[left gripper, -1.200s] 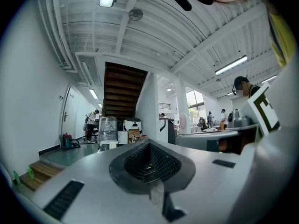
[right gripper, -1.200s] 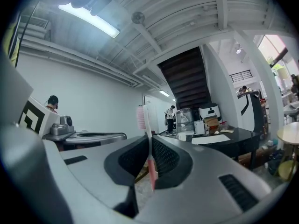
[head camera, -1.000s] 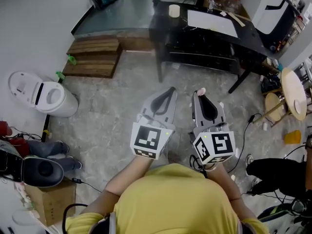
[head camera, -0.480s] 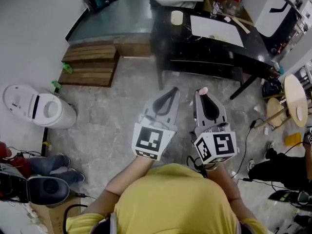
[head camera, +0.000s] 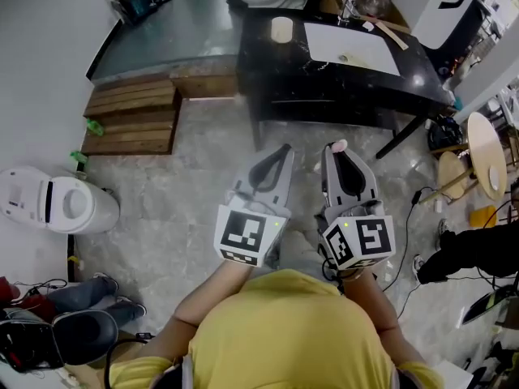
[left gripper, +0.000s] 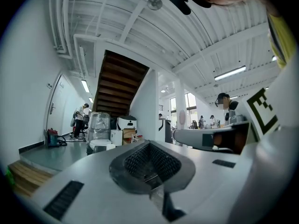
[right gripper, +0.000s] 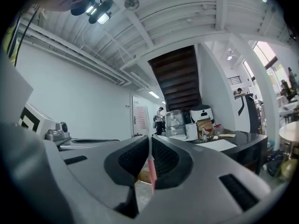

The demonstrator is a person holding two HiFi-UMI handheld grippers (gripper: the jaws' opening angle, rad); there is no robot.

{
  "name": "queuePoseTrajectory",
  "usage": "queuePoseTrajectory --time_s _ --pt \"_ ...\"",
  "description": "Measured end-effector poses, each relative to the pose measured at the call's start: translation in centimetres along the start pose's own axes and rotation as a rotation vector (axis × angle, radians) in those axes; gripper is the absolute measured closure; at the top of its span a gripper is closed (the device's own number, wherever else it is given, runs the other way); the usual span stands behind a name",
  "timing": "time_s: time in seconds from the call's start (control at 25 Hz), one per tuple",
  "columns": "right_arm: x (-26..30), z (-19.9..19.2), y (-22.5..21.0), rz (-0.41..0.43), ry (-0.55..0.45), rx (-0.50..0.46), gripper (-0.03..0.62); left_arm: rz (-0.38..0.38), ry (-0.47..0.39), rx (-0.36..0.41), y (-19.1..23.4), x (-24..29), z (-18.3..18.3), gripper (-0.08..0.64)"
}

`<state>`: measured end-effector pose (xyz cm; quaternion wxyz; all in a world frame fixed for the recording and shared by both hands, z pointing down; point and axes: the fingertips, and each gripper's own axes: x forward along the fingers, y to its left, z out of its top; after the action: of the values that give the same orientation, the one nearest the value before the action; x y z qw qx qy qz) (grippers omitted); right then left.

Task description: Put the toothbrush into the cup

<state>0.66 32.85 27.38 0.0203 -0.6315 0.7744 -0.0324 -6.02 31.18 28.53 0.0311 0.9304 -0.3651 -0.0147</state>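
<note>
A pale cup [head camera: 281, 28] stands near the left end of a black table [head camera: 324, 87], far ahead of both grippers. My right gripper [head camera: 335, 147] is shut on a pink toothbrush [head camera: 338, 145], whose head pokes out past the tips. In the right gripper view the pink handle [right gripper: 150, 169] runs upright between the closed jaws of the right gripper [right gripper: 149, 146]. My left gripper [head camera: 285, 147] is held beside it at chest height, jaws together and empty; the left gripper [left gripper: 150, 158] holds nothing in its own view. Both point level toward the table.
A white rectangular panel [head camera: 353, 49] lies on the table right of the cup. Wooden pallets [head camera: 130, 116] and a white lidded bin [head camera: 61, 203] are on the floor to the left. A round wooden stool [head camera: 485, 154] and a person's legs [head camera: 474, 254] are to the right.
The table and cup have drawn closer and shifted left in the head view as the person walks forward. Both grippers keep their pose and the toothbrush stays gripped.
</note>
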Motion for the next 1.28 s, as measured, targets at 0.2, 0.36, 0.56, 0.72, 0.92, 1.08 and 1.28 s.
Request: queuePoseTrajectory --time_s 0.2,0.36,0.56,0.72,0.92,1.08,1.28 --pt "3.4 -0.3 -0.7 0.014 -0.001 -0.010 0.555 0.004 -0.001 -0.007 2.3 2.4 -0.3 0.552" --pt "6.4 -0.5 -2.1 0.028 -0.002 -0.009 0.555 0.015 -0.003 -0.003 4.2 5.2 -0.6 0.552" --pt "11.7 -0.2 -4.4 0.047 -0.005 -0.011 0.555 0.025 -0.005 0.001 7.2 10.0 -0.4 0.552" --pt "15.8 0.1 -6.5 0.075 0.005 -0.011 0.555 0.035 -0.006 -0.004 9.2 14.3 0.2 0.552" --pt "20.1 0.1 -9.1 0.101 0.025 -0.005 0.555 0.053 0.002 -0.008 11.3 18.8 0.3 0.552" --pt "22.9 -0.2 -11.2 0.118 0.038 0.005 0.555 0.072 0.012 -0.012 12.6 21.7 -0.1 0.552" --pt "25.9 -0.8 -13.2 0.161 0.047 0.008 0.555 0.107 0.020 -0.011 14.0 24.9 -1.0 0.552"
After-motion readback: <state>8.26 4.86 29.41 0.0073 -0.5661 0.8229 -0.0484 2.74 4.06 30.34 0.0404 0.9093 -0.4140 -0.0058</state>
